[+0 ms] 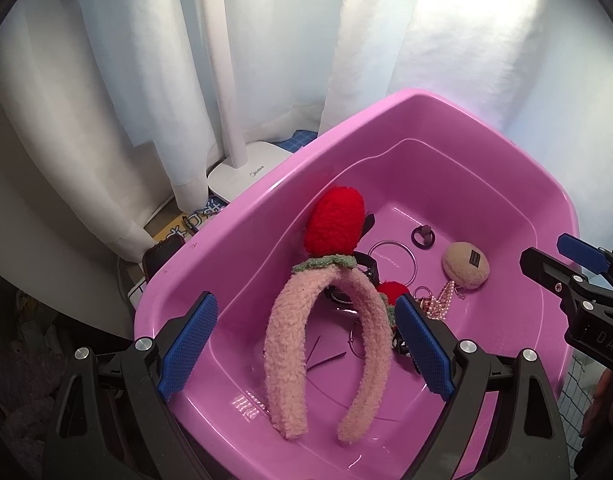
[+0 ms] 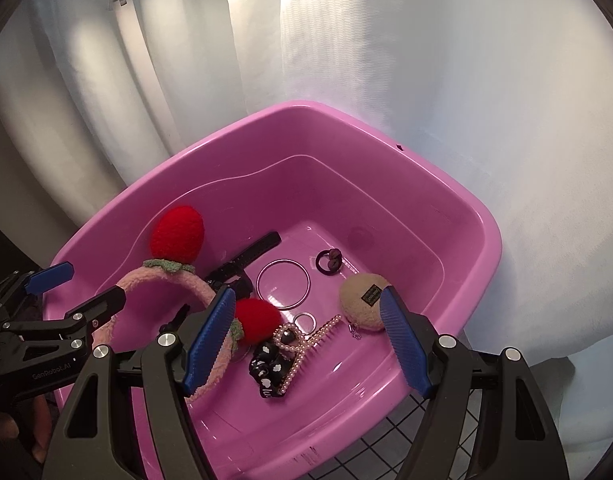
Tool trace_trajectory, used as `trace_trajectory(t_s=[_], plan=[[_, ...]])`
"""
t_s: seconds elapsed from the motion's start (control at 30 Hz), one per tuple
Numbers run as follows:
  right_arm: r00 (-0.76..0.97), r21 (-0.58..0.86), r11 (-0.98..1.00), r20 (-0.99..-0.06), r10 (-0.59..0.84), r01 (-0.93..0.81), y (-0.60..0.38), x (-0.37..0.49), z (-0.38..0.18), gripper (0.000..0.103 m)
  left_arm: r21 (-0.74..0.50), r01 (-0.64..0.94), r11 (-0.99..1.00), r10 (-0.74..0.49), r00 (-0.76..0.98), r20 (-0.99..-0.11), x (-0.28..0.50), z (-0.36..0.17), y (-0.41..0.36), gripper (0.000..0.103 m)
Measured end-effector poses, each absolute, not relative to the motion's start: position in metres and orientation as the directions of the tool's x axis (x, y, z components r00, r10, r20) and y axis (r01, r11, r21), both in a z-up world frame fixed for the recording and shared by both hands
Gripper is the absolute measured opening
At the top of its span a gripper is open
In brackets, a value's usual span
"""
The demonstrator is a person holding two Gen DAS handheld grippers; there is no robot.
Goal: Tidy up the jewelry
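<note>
Both grippers pitch steeply down over the glossy pink plastic tub: the left gripper has its jaws spread wide with nothing gripped, the fuzzy pink headband with red strawberry pom-poms lying below and between its blue pads, and the right gripper is likewise wide and empty above the pearl hair claw and black patterned scrunchie. Ahead of the right gripper lie a thin metal bangle, dark hair tie and beige fleece puff with a dark label, which its right pad partly covers. The black strap runs behind the headband, identity unclear; the left gripper's right pad hides the second pom-pom's lower half.
</note>
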State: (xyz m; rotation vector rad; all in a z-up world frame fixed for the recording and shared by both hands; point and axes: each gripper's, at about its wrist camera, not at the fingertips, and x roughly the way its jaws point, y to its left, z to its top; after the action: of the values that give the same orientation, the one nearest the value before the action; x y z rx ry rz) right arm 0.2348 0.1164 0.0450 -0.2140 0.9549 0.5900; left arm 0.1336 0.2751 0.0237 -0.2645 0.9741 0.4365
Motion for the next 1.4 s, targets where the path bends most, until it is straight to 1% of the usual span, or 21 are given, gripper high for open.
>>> trace_trajectory(t_s=[0.33,1.4], plan=[[0.434,0.105,0.837,-0.817,0.380,-0.536,0.109,0.227,0.043,0.072,-0.027,-0.469,0.883,0.236,0.491,-0.839,0.132,0.025,0.275,0.088],[0.449,0.099,0.843,-0.810,0.377,-0.528,0.107,0.211,0.047,0.072,-0.046,-0.469,0.882,0.223,0.501,-0.836,0.114,0.029,0.273,0.088]])
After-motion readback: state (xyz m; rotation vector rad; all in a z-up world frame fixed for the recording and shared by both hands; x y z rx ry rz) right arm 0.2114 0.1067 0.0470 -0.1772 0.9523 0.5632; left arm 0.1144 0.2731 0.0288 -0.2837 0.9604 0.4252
